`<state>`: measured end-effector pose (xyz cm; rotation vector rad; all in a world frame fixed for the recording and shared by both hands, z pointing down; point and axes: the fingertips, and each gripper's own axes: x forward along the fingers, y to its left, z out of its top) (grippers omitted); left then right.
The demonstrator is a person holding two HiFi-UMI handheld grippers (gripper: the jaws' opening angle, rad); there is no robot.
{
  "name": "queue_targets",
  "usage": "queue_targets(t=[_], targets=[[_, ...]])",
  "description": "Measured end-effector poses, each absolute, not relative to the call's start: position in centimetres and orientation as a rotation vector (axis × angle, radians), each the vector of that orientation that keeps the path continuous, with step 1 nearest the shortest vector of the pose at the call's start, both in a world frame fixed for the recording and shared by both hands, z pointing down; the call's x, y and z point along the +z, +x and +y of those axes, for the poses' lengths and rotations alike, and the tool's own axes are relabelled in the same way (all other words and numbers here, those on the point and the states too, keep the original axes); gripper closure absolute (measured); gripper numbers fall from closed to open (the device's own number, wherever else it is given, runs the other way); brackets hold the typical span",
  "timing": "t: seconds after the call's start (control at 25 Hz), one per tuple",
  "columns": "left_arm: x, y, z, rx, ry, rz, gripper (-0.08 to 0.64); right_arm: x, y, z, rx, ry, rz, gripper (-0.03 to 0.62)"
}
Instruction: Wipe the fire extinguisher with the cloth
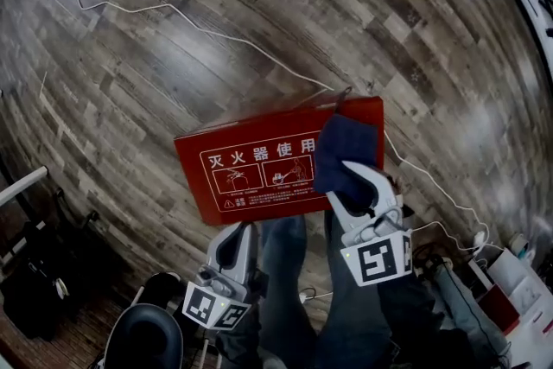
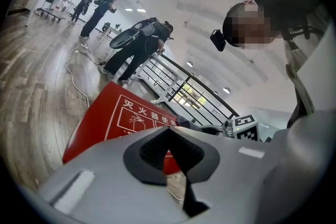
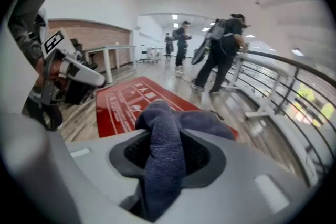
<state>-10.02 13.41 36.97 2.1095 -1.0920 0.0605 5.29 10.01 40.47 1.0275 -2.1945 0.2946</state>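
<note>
Holding blue cloth point(image 1: 346, 149) in its jaws, right gripper point(image 3: 166, 162) overlies red "灭火器使用" box point(image 1: 251, 175); left gripper point(image 2: 169, 151) closed.

L gripper point(image 2: 169, 139) jaws together, empty. Red extinguisher box point(image 2: 105, 123) just beyond, on wood floor point(image 2: 31, 92); ppl point(image 2: 137, 44) by railing point(image 2: 195, 86) behind.

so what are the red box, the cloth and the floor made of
Red box: probably painted sheet metal, smooth with a soft sheen, crisp edges, white print; hard plastic is possible. Cloth: dark blue terry or microfibre, matte; its nubbly pile shows in the right gripper view. Floor: wood-look planks, maybe laminate or vinyl; grain pattern under glossy reflections.
</note>
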Motion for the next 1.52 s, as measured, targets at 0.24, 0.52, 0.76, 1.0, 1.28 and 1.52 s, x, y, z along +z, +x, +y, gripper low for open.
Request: queue_targets(t=[0.24,0.52,0.76,1.0,1.28,1.52], targets=[[37.4,-3.3,13.9,0.073,2.122,-1.001,0.555,42.5,18.2,8.7,1.276,1.286,-2.451,0.491],[37.5,1.7,13.0,0.067,2.136,-0.998,0.555,50.5,17.4,8.6,1.994,0.997,-2.490,0.499],[37.4,3.2,12.3,0.071,2.138,-1.042,0.555,53.4,17.7,3.0,2.124,0.938,-2.485,0.499],[37.1,4.6,11.2,0.060,2.130,-1.049,0.555,54.7,16.3,12.1,2.251,0.741,-2.299,0.499],[36.1,4.0,11.6,0.025,2.141,-1.041,0.555,53.8,16.3,16.2,2.201,0.885,-2.259,0.499],[36.2,0.4,13.5,0.014,2.127,-1.073,0.555,51.3,17.3,11.6,1.818,1.143,-2.355,0.499]])
